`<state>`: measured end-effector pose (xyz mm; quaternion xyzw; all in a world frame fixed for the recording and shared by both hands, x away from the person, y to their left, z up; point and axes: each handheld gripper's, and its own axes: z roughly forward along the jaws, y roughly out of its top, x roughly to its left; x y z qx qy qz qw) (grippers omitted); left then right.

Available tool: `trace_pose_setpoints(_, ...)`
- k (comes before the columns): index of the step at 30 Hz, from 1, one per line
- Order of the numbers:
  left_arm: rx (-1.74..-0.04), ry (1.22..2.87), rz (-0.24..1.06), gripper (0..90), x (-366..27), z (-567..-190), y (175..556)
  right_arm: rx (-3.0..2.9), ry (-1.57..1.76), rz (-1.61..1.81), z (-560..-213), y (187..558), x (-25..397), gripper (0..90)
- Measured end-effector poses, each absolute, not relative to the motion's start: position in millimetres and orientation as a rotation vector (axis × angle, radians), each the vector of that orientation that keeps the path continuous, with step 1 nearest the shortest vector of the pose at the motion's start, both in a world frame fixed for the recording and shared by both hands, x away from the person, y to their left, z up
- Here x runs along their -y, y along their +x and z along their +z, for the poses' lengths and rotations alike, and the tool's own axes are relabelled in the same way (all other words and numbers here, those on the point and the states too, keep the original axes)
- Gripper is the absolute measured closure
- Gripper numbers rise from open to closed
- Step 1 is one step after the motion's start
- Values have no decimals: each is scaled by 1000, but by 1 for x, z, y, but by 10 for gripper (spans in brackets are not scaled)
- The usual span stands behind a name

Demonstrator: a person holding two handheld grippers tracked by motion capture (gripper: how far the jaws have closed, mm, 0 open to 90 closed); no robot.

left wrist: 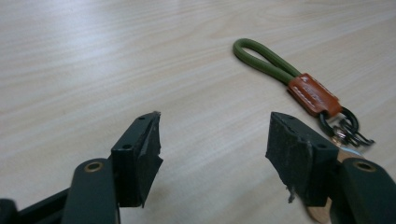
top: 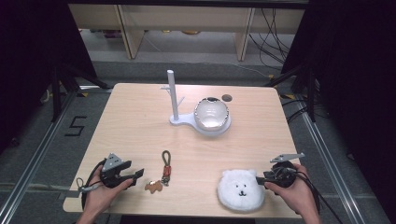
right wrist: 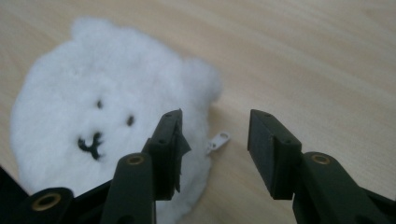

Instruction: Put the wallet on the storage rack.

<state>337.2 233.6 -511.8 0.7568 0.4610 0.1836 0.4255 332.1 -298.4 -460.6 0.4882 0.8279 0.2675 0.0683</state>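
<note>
The left gripper [top: 139, 174] is resting low over the worktop [top: 140, 121], jaws spread wide and holding nothing, pointing toward the green-looped keychain [top: 166, 167] lying just beside it. The right gripper [top: 259, 178] is also gaping wide, its jaws hovering at the edge of the white plush bear pouch [top: 240, 189], near its zipper pull [right wrist: 218, 140].

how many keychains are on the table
1: the green-looped keychain with a brown charm lies near the front edge, just ahead of the open left gripper.
</note>
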Motion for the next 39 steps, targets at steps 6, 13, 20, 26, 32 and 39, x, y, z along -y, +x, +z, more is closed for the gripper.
trace_pose_setpoints(6,-1161,1893,498,323,-231,-511,342,-2614,1506,717,-458,342,298,544)
trace_pose_setpoints(13,-1146,1875,525,319,-233,-509,345,-2693,1530,633,-452,350,292,545)
trace_pose_setpoints(20,-1147,1860,514,321,-235,-516,344,-2755,1544,519,-452,359,281,524)
trace_pose_setpoints(26,-1142,1857,504,321,-235,-518,346,-2756,1576,482,-457,362,278,497)
trace_pose_setpoints(32,-1140,1856,498,324,-235,-519,345,-2768,1624,430,-462,365,274,449)
trace_pose_setpoints(39,-1140,1864,517,326,-235,-519,344,-2797,1604,424,-464,367,269,444)
